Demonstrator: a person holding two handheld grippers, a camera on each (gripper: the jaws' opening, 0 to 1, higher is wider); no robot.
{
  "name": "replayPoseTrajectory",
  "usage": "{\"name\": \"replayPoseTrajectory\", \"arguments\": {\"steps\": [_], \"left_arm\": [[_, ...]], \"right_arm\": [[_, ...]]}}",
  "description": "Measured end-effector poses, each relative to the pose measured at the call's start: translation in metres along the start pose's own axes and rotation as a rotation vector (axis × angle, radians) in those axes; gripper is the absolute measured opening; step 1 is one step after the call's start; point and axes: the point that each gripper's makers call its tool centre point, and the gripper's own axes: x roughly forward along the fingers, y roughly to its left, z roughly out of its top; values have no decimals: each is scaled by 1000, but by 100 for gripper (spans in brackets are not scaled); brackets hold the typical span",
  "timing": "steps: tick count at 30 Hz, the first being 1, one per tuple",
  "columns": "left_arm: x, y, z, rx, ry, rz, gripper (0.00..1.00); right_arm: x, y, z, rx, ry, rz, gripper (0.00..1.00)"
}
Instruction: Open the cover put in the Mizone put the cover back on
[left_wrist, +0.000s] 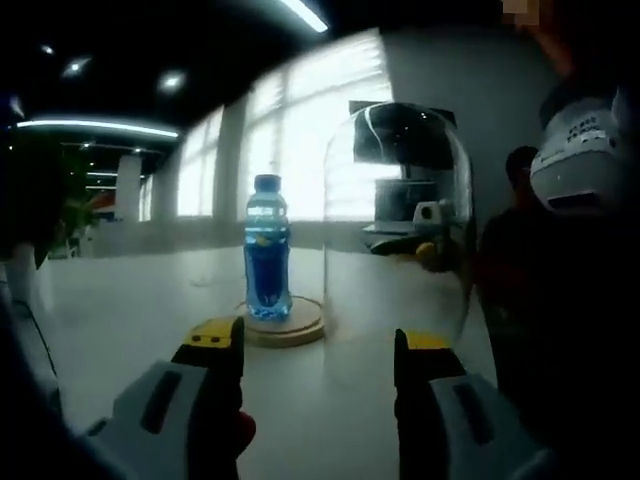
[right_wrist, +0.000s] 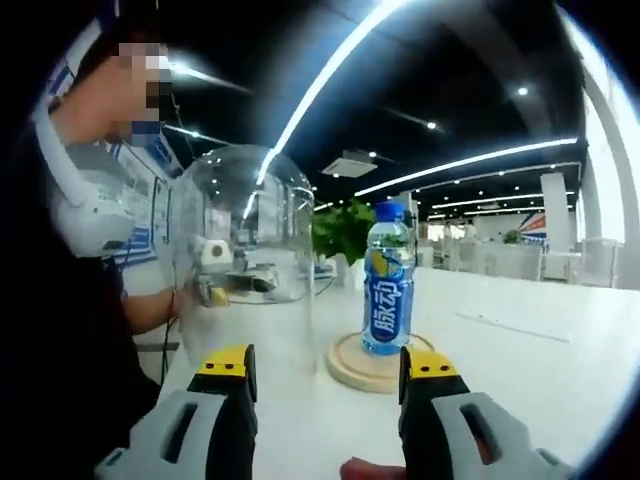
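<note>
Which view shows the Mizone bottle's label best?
The right gripper view: the Mizone bottle is well lit and its label characters show. In the left gripper view the bottle is backlit by windows, its label dark.

Left gripper (left_wrist: 318, 350) jaws spread wide, holding nothing, right gripper (right_wrist: 326, 368) likewise parted and unladen

Bottle (left_wrist: 268, 246) stands uncovered on the wooden base (left_wrist: 290, 326), open to approach from above and the near side. Glass dome (left_wrist: 400, 230) stands on the bench (left_wrist: 140, 300) just beside, obstructing that flank.
</note>
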Motion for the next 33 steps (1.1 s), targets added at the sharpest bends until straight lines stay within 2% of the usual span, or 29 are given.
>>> {"name": "replayPoseTrajectory", "arguments": {"steps": [5,8,11,13,15,21,25,33], "left_arm": [[8,-3,0,-17,29,-18,63],[9,-5,-1,-36,40,-33,65],[8,-3,-1,-60,30,-36,66],[7,-7,1,-78,16,-60,67],[7,-12,3,-84,10,-84,68],[10,-20,6,-70,8,-124,68],[12,-24,9,-53,3,-139,69],[22,-41,13,-61,-10,-199,74]], "right_arm": [[13,11,1,-12,15,48,55],[22,17,1,23,11,79,57],[21,16,2,11,9,80,60],[21,16,4,11,0,85,59],[20,21,7,14,-15,121,59],[21,29,13,0,-35,171,61],[25,33,13,-9,-27,198,67],[35,48,19,-24,-35,264,71]]}}
